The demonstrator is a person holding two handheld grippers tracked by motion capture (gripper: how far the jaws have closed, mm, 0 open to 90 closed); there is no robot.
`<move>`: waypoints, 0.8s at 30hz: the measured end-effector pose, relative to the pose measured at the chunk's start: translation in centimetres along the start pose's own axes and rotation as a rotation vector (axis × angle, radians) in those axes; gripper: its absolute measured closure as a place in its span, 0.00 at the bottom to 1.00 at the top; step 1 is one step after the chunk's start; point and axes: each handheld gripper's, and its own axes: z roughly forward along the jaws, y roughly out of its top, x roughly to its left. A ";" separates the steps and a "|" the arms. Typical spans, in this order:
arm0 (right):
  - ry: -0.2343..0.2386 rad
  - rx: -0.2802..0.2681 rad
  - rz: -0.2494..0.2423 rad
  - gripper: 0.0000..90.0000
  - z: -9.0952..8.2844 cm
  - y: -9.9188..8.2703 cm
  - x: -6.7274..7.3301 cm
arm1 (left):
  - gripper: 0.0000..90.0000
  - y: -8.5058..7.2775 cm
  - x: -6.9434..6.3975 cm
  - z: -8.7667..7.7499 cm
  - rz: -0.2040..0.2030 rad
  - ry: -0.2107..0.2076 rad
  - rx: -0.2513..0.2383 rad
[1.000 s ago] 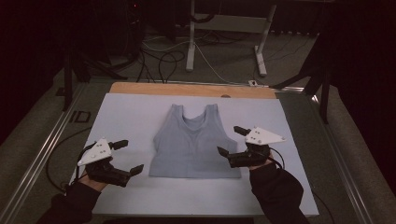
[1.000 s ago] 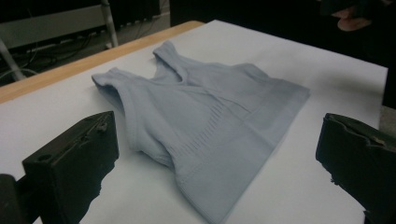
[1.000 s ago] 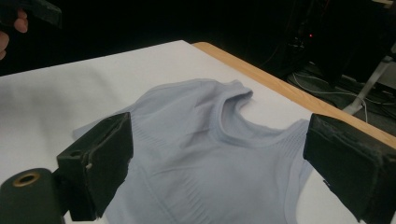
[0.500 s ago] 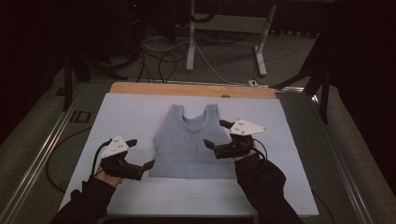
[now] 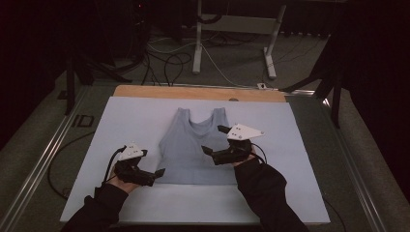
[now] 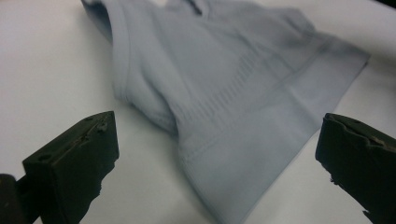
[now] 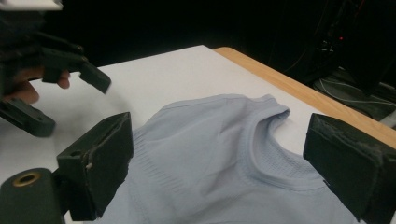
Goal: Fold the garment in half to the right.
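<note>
A light blue tank top point(image 5: 191, 147) lies flat on the white board point(image 5: 121, 121), straps toward the far side. My left gripper point(image 5: 153, 162) is open at the top's near-left hem corner. In the left gripper view that hem corner point(image 6: 243, 186) lies between and ahead of the spread jaws of the left gripper point(image 6: 219, 158). My right gripper point(image 5: 212, 138) is open above the right half of the top. Its own view shows the right gripper point(image 7: 219, 158) with wide jaws framing the tank top point(image 7: 210, 140) and its neckline point(image 7: 273, 168), and the left gripper point(image 7: 65, 100) farther off.
A wooden table edge point(image 5: 193, 93) runs along the board's far side. Metal rails point(image 5: 46, 159) flank the table. Cables point(image 5: 164, 58) and a white stand's legs point(image 5: 197, 48) are on the floor behind. Bare white board surrounds the garment.
Both grippers moved inward toward the tank top. The right one came over the garment's right half; the left one reached the near-left hem corner. Both stayed open.
</note>
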 end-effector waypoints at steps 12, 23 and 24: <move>0.014 0.018 -0.002 0.10 0.5 -0.5 0.4 | 0.18 -1.2 0.6 3.1 -0.031 -0.057 0.131; 0.023 0.027 -0.005 0.10 0.5 -0.8 0.7 | 0.43 -0.8 1.5 3.9 -0.049 -0.083 0.151; 0.024 0.025 -0.004 0.10 0.5 -0.8 0.6 | 0.46 -0.8 1.5 3.9 -0.055 -0.095 0.152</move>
